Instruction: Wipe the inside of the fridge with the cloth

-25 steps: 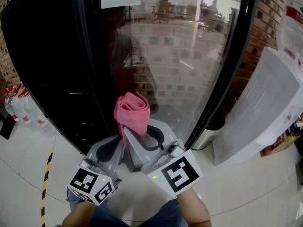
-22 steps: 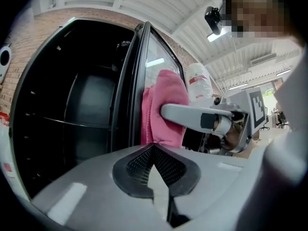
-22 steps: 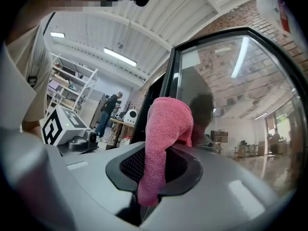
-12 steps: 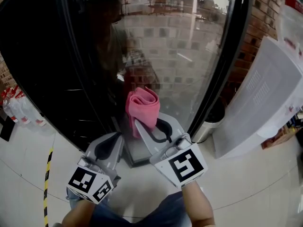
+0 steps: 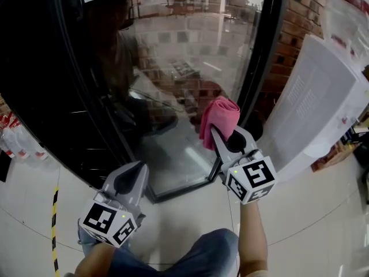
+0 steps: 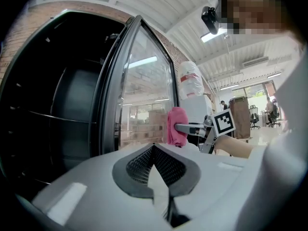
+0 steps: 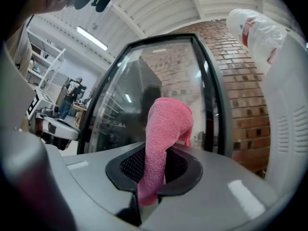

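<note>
The fridge's dark inside [image 5: 40, 74] with wire shelves fills the left of the head view, and its glass door [image 5: 184, 68] stands in the middle. My right gripper [image 5: 216, 134] is shut on a folded pink cloth [image 5: 219, 117] and holds it upright near the door's right frame. From the right gripper view the cloth [image 7: 163, 134] rises out of the closed jaws of that gripper [image 7: 154, 162]. My left gripper [image 5: 134, 172] hangs low in front of the door's bottom edge, shut and holding nothing. Its own view shows the dark shelves [image 6: 48, 109], the door [image 6: 139, 95] and the cloth [image 6: 176, 126] beyond.
A white appliance [image 5: 317, 103] stands close on the right, with a wrapped bottle [image 5: 346, 10] on top. A brick wall [image 5: 291, 27] lies behind the door's right frame. Bottles [image 5: 8, 137] stand at the far left, and yellow-black tape [image 5: 55, 224] runs along the tiled floor.
My right gripper has carried the pink cloth to the right and upward, from mid-door to the door's right frame. The left gripper has hardly moved.
</note>
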Demonstrator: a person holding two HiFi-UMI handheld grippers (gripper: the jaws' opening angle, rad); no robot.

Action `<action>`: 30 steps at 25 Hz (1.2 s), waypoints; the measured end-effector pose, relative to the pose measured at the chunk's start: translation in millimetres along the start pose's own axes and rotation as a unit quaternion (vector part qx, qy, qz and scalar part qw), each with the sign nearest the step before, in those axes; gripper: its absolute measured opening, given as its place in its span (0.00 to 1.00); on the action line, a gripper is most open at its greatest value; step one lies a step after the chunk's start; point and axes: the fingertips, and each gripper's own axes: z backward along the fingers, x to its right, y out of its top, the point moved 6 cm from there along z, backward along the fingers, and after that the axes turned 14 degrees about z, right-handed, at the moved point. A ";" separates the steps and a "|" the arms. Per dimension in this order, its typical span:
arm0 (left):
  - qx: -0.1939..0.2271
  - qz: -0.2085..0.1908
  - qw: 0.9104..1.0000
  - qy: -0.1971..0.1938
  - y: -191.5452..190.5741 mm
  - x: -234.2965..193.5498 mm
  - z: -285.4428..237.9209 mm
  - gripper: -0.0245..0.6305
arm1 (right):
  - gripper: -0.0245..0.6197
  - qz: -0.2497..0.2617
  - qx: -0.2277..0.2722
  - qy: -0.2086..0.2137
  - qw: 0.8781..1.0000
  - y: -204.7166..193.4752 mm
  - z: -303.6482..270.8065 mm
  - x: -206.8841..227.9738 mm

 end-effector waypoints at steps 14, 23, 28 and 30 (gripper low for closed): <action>0.017 0.015 0.999 0.022 -9.6 5.3 4.3 0.02 | 0.13 0.011 0.016 0.011 1.000 -1.0 14.0 -47.5; 0.019 -0.005 0.998 0.062 -31.6 -3.4 17.5 0.02 | 0.13 0.007 0.044 0.116 0.992 -26.2 -10.9 -176.3; 0.018 -0.006 0.996 0.084 -34.1 -14.4 19.7 0.01 | 0.13 0.017 0.069 0.158 0.985 -32.9 -23.6 -208.9; 0.016 -0.004 0.996 0.089 -34.1 -15.7 19.0 0.01 | 0.13 0.009 0.067 0.160 0.985 -38.4 -29.5 -213.5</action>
